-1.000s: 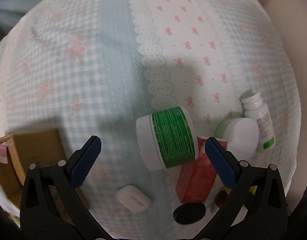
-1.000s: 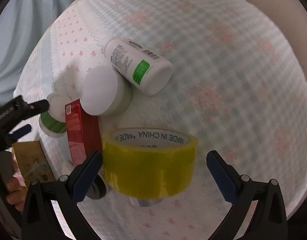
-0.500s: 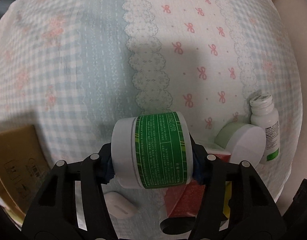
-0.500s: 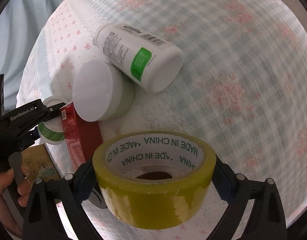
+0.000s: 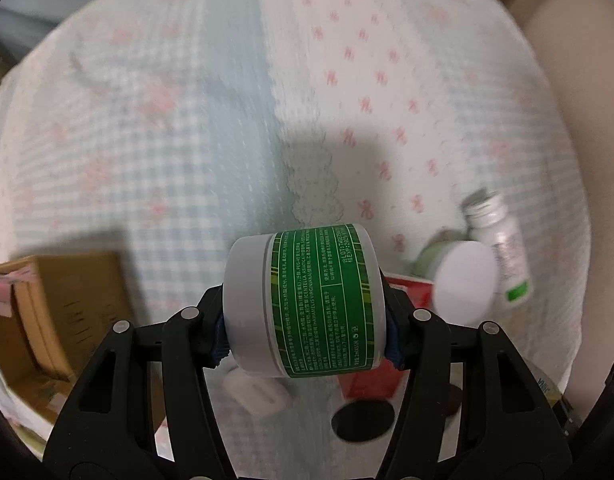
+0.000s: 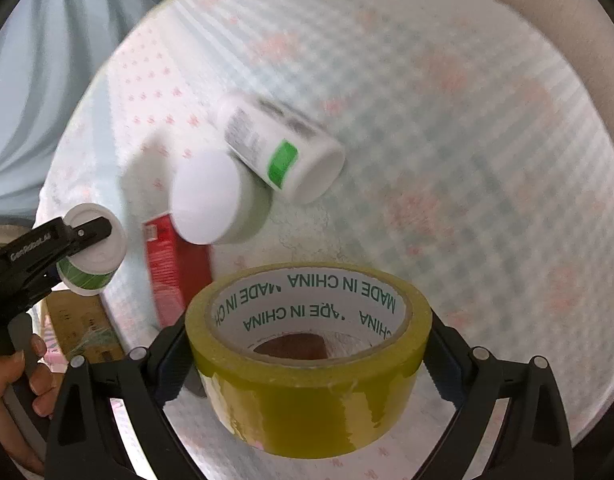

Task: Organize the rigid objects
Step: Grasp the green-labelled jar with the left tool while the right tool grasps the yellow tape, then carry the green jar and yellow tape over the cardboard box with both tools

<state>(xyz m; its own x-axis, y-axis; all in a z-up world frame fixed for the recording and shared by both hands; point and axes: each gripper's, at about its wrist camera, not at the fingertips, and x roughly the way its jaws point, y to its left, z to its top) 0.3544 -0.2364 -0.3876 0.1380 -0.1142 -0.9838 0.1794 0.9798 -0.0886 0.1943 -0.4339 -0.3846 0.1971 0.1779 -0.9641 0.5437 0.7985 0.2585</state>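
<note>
Left wrist view: the green-labelled jar (image 5: 307,304) is clamped on its side between the closed fingers of the left gripper (image 5: 307,326), one pad on its white lid end and one on its base. Compared with half a second ago, the jar has been raised off the checked cloth (image 5: 167,140), and the cardboard box (image 5: 67,312) has come back into sight at the lower left; a carry toward that box is judged likely. Left on the cloth are the round white-lidded tub (image 5: 465,282), the white pill bottle (image 5: 503,248), the red box (image 5: 411,290) and a small white case (image 5: 257,394), all blurred by motion.

Right wrist view: the yellow tape roll (image 6: 307,356) is held between the closed fingers of the right gripper (image 6: 307,364), pinched across its outer wall, and appears to have been lifted clear of the cloth since a moment ago, though blur makes this uncertain. With both pieces in hand, two pickups are judged complete; placement is not yet done.
</note>
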